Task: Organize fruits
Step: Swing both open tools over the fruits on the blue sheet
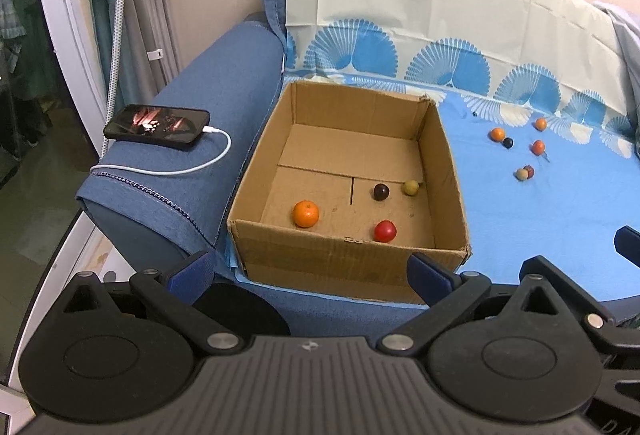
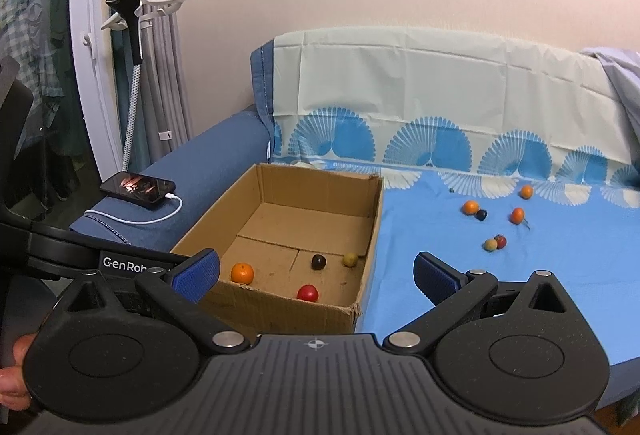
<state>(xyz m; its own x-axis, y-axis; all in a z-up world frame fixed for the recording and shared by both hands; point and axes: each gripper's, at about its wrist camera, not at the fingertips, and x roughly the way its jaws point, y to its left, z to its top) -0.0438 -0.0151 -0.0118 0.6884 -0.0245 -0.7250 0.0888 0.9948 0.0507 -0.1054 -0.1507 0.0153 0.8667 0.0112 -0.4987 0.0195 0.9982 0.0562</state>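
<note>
— What do we have in front of us?

— We see an open cardboard box (image 1: 348, 171) sitting on the left end of a sofa seat covered by a blue cloth (image 1: 540, 203), right beside the sofa's blue armrest (image 1: 208, 107). Four fruits lie on the box floor: an orange (image 1: 306, 213) near the front left, a red fruit (image 1: 385, 231) close to the front wall, a dark plum-like fruit (image 1: 381, 191) behind it, and a yellowish-green one (image 1: 411, 187) toward the right wall.

— And the rest of the fruit?

— Scattered on the cloth, well to the right of the box: three small orange fruits (image 2: 469, 207), one of them touching a dark fruit (image 2: 481, 214), and nearer us a pale fruit (image 2: 490, 245) touching a reddish one (image 2: 500, 241).

— How do our grippers stand?

— Our left gripper (image 1: 312, 271) hangs just in front of the box's near wall, its jaws spread wide with nothing between them. Our right gripper (image 2: 316, 271) is held back from the box's near corner, jaws likewise wide and holding nothing.

— Anything else?

— A phone (image 1: 157, 127) with a lit screen rests on the armrest, a white cable (image 1: 192, 167) plugged into it.
</note>
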